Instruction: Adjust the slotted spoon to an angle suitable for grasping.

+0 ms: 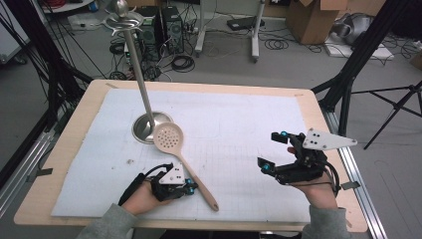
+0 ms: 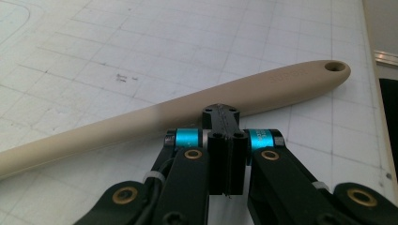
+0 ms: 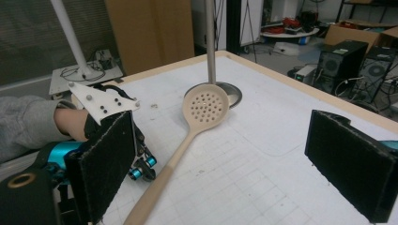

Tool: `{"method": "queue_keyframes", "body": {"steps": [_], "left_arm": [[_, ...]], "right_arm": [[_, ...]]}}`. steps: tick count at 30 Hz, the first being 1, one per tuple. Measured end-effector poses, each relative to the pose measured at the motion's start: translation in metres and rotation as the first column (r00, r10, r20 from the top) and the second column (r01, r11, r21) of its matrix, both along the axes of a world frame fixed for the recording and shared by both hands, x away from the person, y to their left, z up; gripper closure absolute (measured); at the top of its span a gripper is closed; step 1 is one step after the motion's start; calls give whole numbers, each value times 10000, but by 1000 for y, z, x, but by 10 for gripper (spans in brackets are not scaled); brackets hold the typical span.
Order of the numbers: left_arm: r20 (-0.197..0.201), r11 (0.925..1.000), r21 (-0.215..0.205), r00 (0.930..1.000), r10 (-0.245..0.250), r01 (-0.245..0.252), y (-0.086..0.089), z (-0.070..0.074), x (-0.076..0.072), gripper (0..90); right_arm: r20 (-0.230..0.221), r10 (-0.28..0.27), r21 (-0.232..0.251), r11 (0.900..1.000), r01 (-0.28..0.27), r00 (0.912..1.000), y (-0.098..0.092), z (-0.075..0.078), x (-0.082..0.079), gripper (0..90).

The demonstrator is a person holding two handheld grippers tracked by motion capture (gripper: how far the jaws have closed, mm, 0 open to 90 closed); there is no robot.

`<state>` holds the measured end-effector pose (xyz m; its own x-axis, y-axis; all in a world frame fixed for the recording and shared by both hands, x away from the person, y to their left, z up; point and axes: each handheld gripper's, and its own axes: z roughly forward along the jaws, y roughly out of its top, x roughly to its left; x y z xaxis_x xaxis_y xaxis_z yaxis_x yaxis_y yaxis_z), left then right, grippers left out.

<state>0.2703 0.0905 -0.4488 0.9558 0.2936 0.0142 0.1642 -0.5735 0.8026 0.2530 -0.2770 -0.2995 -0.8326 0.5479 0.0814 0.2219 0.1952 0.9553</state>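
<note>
Beige plastic slotted spoon [image 1: 181,157] lies on the white-matted bench [image 1: 239,119], its bowl against a steel stand's base [image 1: 149,127]. Left gripper [image 2: 224,140], fingers clenched empty, sits just beside its handle, whose end hole shows in its own view; right gripper [image 1: 271,149] hovers released.

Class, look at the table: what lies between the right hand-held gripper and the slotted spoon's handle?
Nothing. In the high view, bare white mat separates the right hand-held gripper from the slotted spoon; its jaws stand open and empty.
</note>
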Motion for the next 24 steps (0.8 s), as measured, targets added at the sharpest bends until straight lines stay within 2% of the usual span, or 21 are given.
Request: {"method": "queue_keyframes", "body": {"steps": [5, 8, 10, 11, 13, 14, 16, 17, 18, 20, 23, 24], "left_arm": [[17, 10000, 52, 10000, 40, -40, -7, 0, 3, 898], [-53, 10000, -52, 10000, -14, 14, -7, 1, 5, 898], [119, 9995, -328, 9999, 41, -38, -4, 3, 7, 898], [119, 9995, -328, 9999, 41, -38, -4, 3, 7, 898], [162, 9988, -400, 9995, 272, -265, -2, 6, 13, 898], [145, 9970, -494, 9981, 604, -596, 1, 9, 19, 898], [164, 9959, -519, 9970, 755, -746, 3, 10, 23, 898], [87, 9906, -807, 9937, 1118, -1108, 8, 11, 30, 898], [8, 9876, -880, 9914, 1308, -1302, 10, 10, 33, 898], [-120, 9835, -807, 9868, 1612, -1617, 14, 8, 39, 898], [-74, 9807, -870, 9846, 1749, -1749, 16, 8, 42, 899], [76, 9829, -690, 9852, 1715, -1706, 15, 10, 44, 898]], "right_arm": [[-45, -12, -104, 9999, 12, 10000, -2, -2, -3, 81], [-72, -21, -175, 9998, 20, 10000, -4, -3, -4, 81], [-33, -68, -103, 9999, 67, 10000, -6, -1, -6, 81], [-33, -68, -103, 9999, 67, 10000, -6, -1, -6, 81], [-42, -67, -91, 9999, 66, 10000, -7, -1, -8, 81], [-76, -53, -87, 9999, 52, 10000, -8, -1, -9, 81], [-155, -42, -181, 9998, 39, 9999, -9, -2, -11, 81], [-181, -53, -206, 9998, 49, 9998, -10, -3, -12, 81], [-159, -72, -251, 9997, 68, 9998, -11, -3, -13, 81], [-166, -134, -290, 9995, 129, 9998, -12, -3, -15, 81], [-223, -204, -292, 9994, 198, 9995, -14, -4, -18, 81], [-215, -255, -307, 9992, 248, 9994, -16, -4, -21, 81]]}}
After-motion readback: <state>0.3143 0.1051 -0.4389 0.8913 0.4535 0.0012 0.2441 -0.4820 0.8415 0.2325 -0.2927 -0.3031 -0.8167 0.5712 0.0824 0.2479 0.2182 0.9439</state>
